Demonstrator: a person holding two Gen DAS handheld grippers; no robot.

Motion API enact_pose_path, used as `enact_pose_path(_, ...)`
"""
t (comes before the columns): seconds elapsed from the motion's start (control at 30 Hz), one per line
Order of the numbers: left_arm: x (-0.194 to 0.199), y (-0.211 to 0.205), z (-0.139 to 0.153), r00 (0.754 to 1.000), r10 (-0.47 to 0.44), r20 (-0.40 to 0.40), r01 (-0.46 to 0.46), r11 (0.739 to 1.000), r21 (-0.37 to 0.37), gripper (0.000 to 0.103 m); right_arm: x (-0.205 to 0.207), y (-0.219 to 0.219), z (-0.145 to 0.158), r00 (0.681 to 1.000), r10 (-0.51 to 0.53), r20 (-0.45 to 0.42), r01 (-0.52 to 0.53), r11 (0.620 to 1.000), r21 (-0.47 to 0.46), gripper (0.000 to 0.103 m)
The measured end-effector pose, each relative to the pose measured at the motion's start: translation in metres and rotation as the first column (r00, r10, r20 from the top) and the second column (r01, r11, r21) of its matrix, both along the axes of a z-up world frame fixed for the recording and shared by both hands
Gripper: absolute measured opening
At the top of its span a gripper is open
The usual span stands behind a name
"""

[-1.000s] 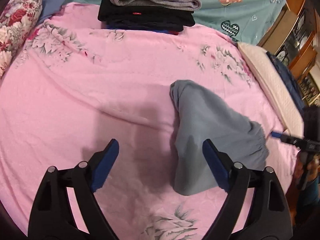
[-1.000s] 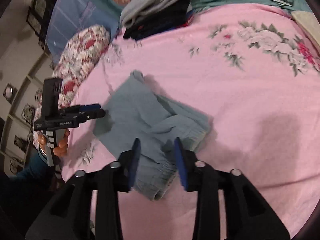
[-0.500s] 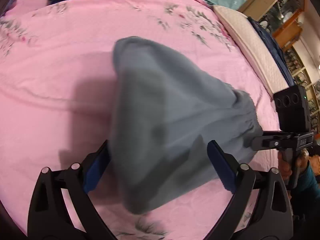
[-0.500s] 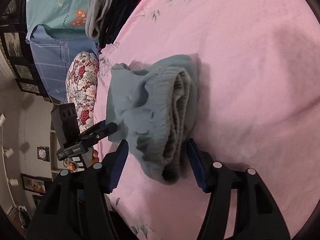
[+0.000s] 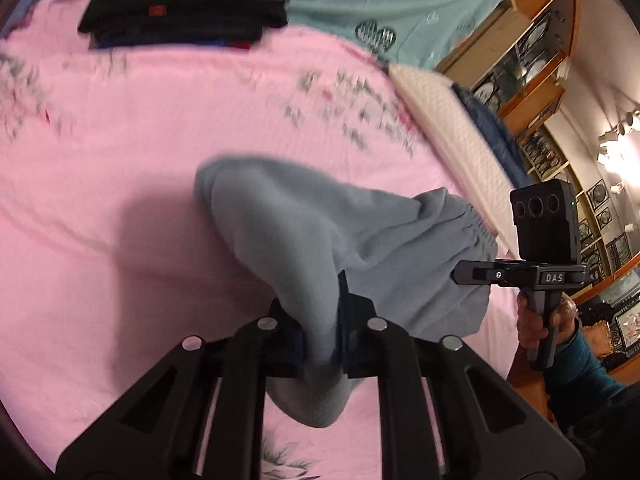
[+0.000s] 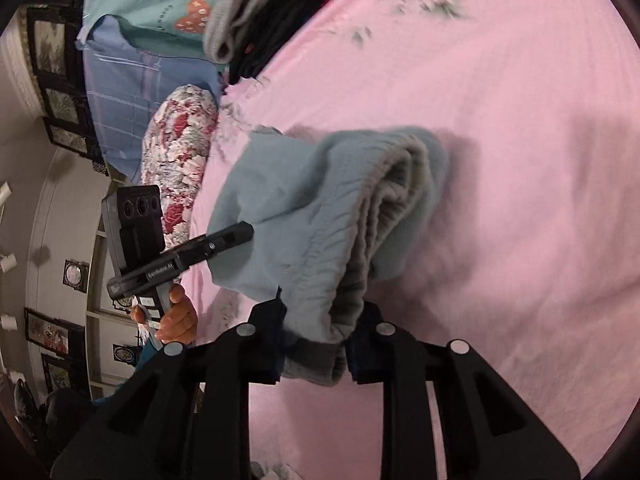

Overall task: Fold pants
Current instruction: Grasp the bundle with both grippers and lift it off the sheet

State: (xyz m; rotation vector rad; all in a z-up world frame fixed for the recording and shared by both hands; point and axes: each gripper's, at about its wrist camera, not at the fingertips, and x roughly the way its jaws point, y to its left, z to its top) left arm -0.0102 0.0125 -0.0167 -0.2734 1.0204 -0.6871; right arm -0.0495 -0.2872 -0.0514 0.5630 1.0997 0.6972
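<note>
The grey-blue pants (image 5: 320, 232) are folded into a small bundle on the pink floral bedsheet (image 5: 120, 140). My left gripper (image 5: 322, 320) is shut on one corner of the bundle. My right gripper (image 6: 316, 344) is shut on the elastic waistband end (image 6: 360, 220), which shows stacked layers. Both hold the bundle lifted slightly off the sheet. The right gripper shows at the right in the left wrist view (image 5: 520, 272), and the left gripper shows at the left in the right wrist view (image 6: 180, 256).
A stack of folded dark and grey clothes (image 5: 192, 4) sits at the far edge of the bed. A floral pillow (image 6: 180, 144) lies at the left side, a cream pillow (image 5: 452, 132) at the right. Wooden shelves (image 5: 532, 60) stand beyond.
Both grippers went from open around the pants to shut on them. The bundle has been lifted a little, and the views have swung.
</note>
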Motion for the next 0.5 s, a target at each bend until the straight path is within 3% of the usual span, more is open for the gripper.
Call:
enact_pose_path(0.13,0.041,0.020,0.070,0.992,0.058,0.115,-0.055,0.998,-0.032,0.012,0.030,0.006,0.060,0.989,0.039,0.143,-0.031,0.998,-0.060,0.023)
enact_pose_path(0.2,0.076,0.028,0.116,0.975,0.104,0.196,-0.104,0.995,-0.009,0.012,0.058,0.013,0.099,0.973,0.050,0.227,-0.031,0.996,-0.088,0.022)
enact_pose_path(0.3,0.134,0.040,0.181,0.934,0.182,0.307,-0.201,0.979,0.032,0.012,0.112,0.038,0.166,0.928,0.085,0.363,-0.039,0.990,-0.132,0.022)
enact_pose_path(0.37,0.171,0.050,0.218,0.889,0.237,0.392,-0.276,0.960,0.043,0.013,0.150,0.062,0.216,0.876,0.099,0.472,-0.034,0.989,-0.145,0.022)
enact_pose_path(0.43,0.202,0.061,0.232,0.866,0.283,0.412,-0.319,0.948,0.018,0.013,0.185,0.078,0.254,0.827,0.086,0.556,-0.014,0.991,-0.132,0.022)
enact_pose_path(0.5,0.243,0.071,0.223,0.864,0.315,0.394,-0.348,0.937,0.014,0.013,0.222,0.093,0.278,0.793,0.047,0.607,0.021,0.994,-0.105,0.022)
